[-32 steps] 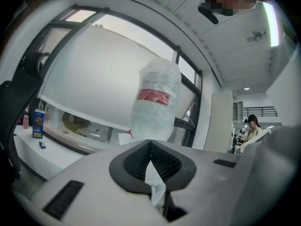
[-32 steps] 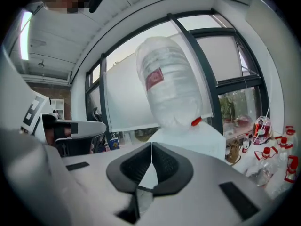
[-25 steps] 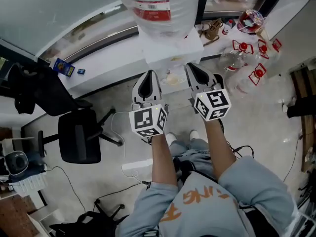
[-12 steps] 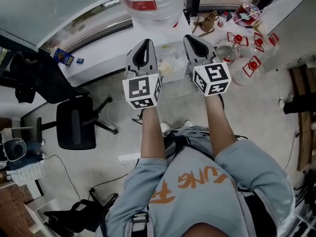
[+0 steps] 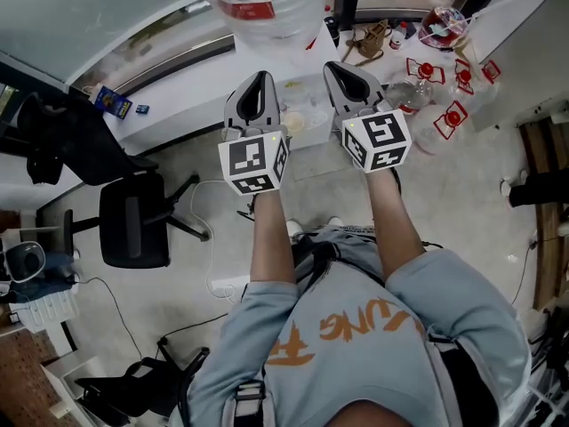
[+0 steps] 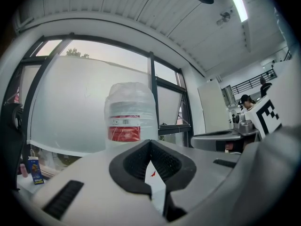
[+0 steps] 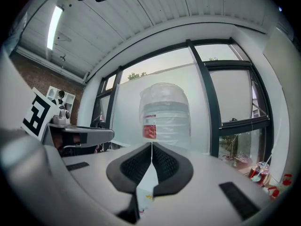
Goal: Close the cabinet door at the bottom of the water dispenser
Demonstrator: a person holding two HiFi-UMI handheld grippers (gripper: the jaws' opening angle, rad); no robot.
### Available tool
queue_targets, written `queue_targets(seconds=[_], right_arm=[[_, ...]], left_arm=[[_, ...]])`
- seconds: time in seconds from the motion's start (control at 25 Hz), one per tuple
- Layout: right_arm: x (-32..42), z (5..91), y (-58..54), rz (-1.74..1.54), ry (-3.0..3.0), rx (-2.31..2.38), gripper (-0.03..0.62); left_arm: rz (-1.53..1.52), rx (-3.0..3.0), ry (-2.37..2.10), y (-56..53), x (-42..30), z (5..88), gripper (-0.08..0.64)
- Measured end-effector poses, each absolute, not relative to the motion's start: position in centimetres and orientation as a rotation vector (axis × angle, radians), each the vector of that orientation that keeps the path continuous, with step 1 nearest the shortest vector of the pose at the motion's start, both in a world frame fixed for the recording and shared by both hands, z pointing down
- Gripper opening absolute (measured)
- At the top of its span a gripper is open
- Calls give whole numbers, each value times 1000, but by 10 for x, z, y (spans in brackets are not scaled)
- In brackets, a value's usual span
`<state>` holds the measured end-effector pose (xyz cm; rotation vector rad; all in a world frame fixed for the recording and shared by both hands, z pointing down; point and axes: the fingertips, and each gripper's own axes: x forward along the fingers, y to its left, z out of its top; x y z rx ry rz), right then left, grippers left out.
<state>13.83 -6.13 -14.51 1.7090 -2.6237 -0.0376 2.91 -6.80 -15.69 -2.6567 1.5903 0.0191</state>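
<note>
Grey-sleeved arms reach forward from a person standing just before a white water dispenser (image 5: pixel 307 123), seen from overhead. The left hand-held gripper (image 5: pixel 260 80) and the right hand-held gripper (image 5: pixel 336 69) sit side by side, pointing level at the large clear water bottle (image 5: pixel 267 7) on top of the dispenser. Both have their jaws pressed together with nothing between them. The cabinet door at the bottom of the dispenser is out of sight in every view, hidden below the machine's top, so whether it is open or shut cannot be told. Both grippers are up at bottle height, well above the door, so no push on it appears to be under way. If the door stands open, the next move likely calls for lowering one gripper to the base and pressing the door flat with its closed tips.
</note>
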Motion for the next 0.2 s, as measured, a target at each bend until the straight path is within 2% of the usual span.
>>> queue_targets(seconds=[0.2], right_arm=[[137, -146, -59, -52, -2630, 1700, 28]], left_arm=[[10, -2653, 1580, -65, 30, -155, 21]])
